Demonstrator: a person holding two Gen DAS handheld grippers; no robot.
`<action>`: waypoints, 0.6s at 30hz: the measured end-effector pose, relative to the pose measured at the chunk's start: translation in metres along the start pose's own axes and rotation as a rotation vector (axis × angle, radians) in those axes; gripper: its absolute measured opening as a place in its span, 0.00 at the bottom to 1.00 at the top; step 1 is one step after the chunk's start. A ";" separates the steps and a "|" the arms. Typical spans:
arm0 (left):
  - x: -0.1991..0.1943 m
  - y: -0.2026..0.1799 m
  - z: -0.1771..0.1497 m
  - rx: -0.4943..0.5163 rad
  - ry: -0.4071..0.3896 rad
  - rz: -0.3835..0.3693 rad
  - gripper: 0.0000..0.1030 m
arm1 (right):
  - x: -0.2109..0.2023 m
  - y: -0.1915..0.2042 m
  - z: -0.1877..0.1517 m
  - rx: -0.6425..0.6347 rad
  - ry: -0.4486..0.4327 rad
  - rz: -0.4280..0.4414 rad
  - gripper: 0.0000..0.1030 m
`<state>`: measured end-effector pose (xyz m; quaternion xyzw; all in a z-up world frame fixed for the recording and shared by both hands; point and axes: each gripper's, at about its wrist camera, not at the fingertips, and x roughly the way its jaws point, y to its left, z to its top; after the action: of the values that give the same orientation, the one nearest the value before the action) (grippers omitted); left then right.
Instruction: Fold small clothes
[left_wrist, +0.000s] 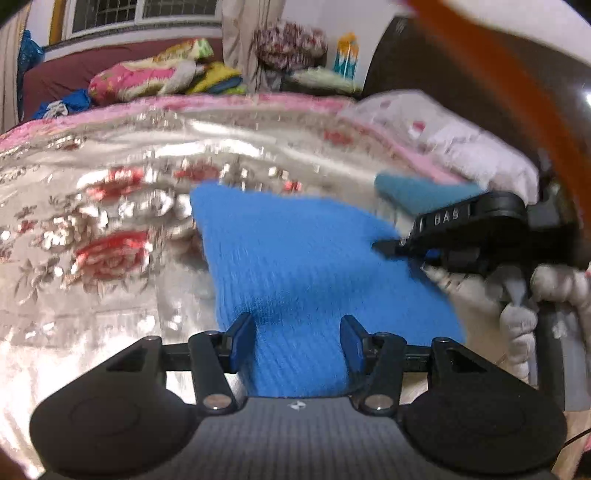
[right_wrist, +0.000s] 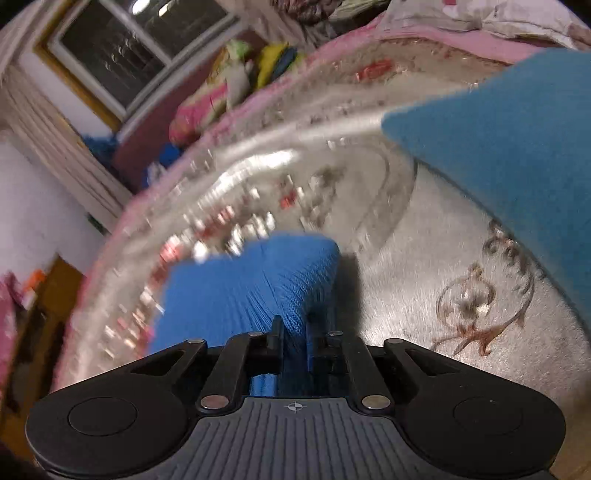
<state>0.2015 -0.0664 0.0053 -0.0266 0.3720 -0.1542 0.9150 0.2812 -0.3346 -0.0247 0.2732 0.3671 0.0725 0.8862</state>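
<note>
- Left wrist view: blue knit cloth (left_wrist: 306, 266) lies on the bed (left_wrist: 110, 177), on its shiny flowered cover. It looks soft, light and floppy, so I think it will bend and sag when lifted.
- The left gripper (left_wrist: 297, 341) has its two blue pads apart. The cloth runs between them, but I cannot tell if the pads press on it.
- The right gripper (left_wrist: 391, 249) bites the cloth's right edge. A gloved hand (left_wrist: 517, 295) holds it. A teal cloth (left_wrist: 424, 194) lies just behind.
- Right wrist view: the right gripper (right_wrist: 293, 332) is clamped on a bunched edge of the blue knit cloth (right_wrist: 251, 288), which fans out from the jaws above the bed (right_wrist: 406, 258).
- The teal cloth (right_wrist: 517, 155) sits at the right, apart from the blue one.
- The knit is not slippery, I think, but it can stretch. The best places to hold are edges and corners, far apart, so it stays flat for folding.
</note>
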 end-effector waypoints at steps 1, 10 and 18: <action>0.003 0.000 -0.002 0.006 0.018 0.012 0.54 | 0.000 0.003 -0.001 -0.022 -0.009 -0.007 0.12; -0.010 0.019 0.007 -0.070 -0.036 0.018 0.55 | -0.024 0.020 0.001 -0.091 -0.026 -0.010 0.47; 0.015 0.037 0.022 -0.178 0.008 -0.017 0.63 | -0.006 0.018 -0.004 -0.127 0.039 -0.046 0.53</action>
<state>0.2372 -0.0373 0.0051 -0.1105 0.3877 -0.1282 0.9061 0.2752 -0.3196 -0.0134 0.2066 0.3851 0.0806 0.8958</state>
